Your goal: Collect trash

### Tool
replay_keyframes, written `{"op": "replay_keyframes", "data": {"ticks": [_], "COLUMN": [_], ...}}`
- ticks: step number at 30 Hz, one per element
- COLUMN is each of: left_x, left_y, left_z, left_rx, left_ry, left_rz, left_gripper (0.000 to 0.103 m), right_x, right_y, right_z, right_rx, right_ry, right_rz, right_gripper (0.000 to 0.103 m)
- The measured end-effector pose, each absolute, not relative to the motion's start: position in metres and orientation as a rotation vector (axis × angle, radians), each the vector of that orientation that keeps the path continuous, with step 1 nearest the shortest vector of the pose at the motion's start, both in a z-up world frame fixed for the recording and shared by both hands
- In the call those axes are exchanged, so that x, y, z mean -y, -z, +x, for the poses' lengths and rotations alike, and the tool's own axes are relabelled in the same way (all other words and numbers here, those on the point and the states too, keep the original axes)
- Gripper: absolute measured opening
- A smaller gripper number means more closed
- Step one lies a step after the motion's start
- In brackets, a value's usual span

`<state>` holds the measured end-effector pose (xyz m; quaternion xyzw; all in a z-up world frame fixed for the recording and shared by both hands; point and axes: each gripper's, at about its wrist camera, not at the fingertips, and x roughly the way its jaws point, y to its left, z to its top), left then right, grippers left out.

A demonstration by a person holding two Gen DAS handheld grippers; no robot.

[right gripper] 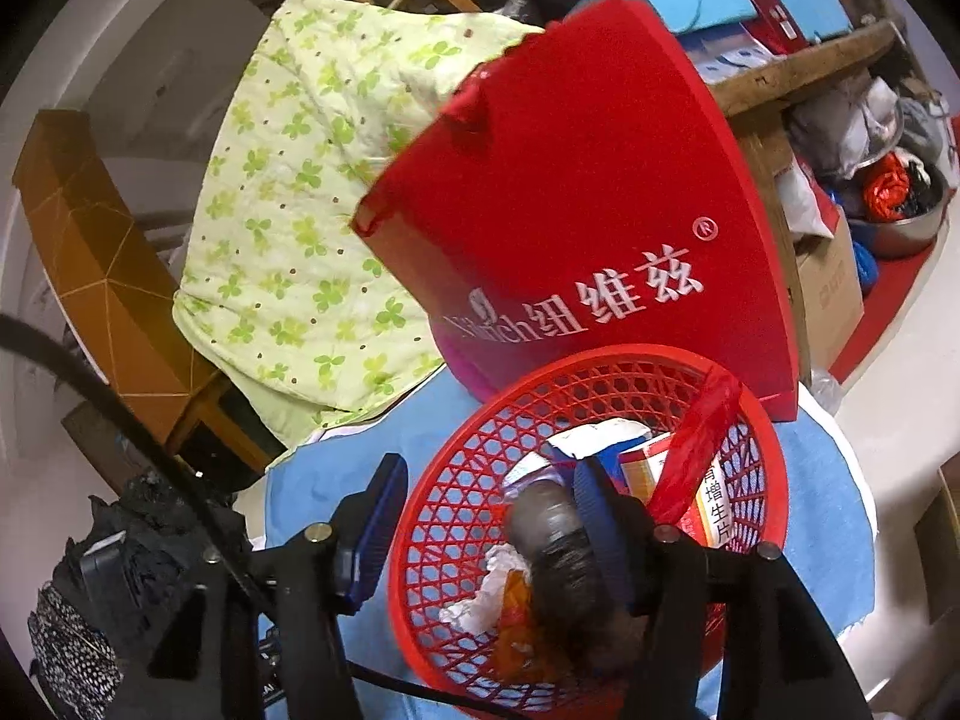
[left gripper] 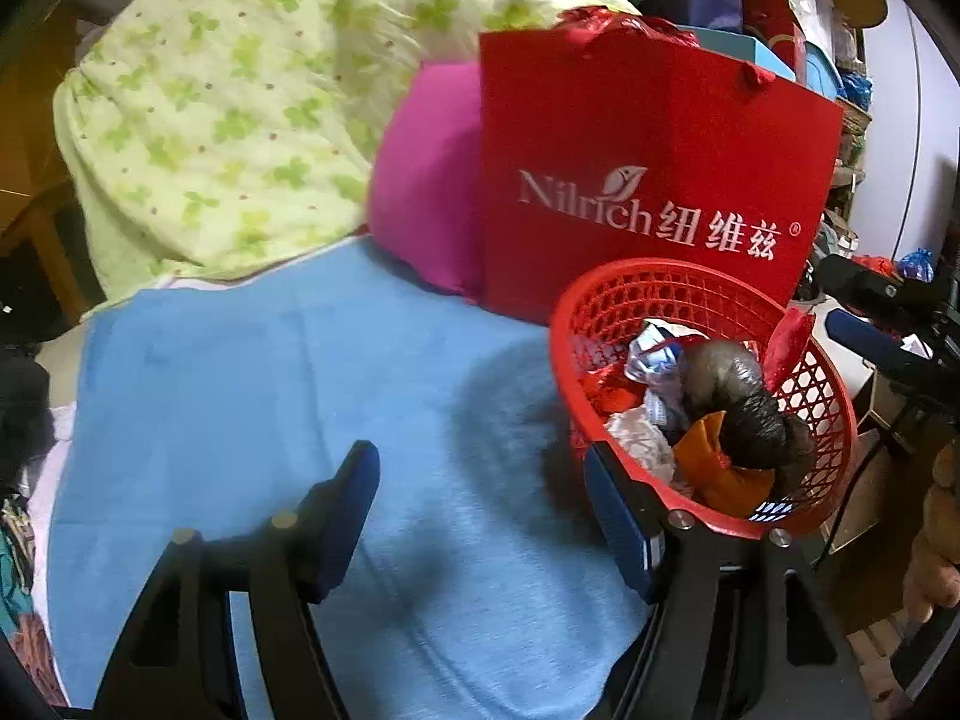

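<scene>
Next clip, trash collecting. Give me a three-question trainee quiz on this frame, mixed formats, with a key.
1. True or false: the red basket is empty.
2. What stands right behind the basket: A) red paper bag, B) a kettle, C) a lamp?
3. Fill in: the basket sits on a ____ cloth.

Key: 1. False, it holds crumpled wrappers and a dark plastic bag. 2. A. 3. Blue.

One basket [left gripper: 708, 288], one red bag [left gripper: 648, 138], two tools [left gripper: 486, 516]
</scene>
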<state>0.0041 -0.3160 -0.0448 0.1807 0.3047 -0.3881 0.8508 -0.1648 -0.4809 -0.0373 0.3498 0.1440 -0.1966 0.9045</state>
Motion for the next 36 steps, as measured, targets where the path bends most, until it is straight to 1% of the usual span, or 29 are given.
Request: {"op": "replay_keyframes", "data": {"ticks": [1,3,10,14,28,33,36], "left_x": [0.314,0.307,0.286,0.271,0.217,0.197,0.187], "left_y": [0.043,0.037,0.016,0.003,-0.032,-0.044,-0.050], "left_z": [0.005,0.003,-0.008,-0.014,-0.042,-0.054,-0.061], "left_rx": [-0.638,-0.621,-0.553,-0.520,-0.454,-0.426,-0.417], "left_ry": [0.813,0.805,0.775,0.746,0.654,0.623,0.618], "left_rz": [0.380,0.373,0.362,0.356,0.342,0.341,0.333], "left_gripper": [0.074,0.082,0.084,0.089,0.090,0.098,0.098], "right_x": [0.477,0.467,0.430,0.412,0.359,0.341,0.331], "right_y": [0.035,0.029,0.008,-0.004,-0.037,-0.046,-0.048], "right_z": [-0.165,-0.166,-0.174,-0.179,-0.196,-0.207,-0.211], "right_rx": [-0.299,-0.302,-0.326,-0.340,-0.350,-0.362,-0.367], "right_ry": [0.408,0.415,0.447,0.483,0.484,0.471,0.458], "right_rz": [0.709,0.677,0.541,0.478,0.363,0.340,0.321], "right_gripper": [0.062,0.062,0.062,0.063,0.064,0.064,0.064]}}
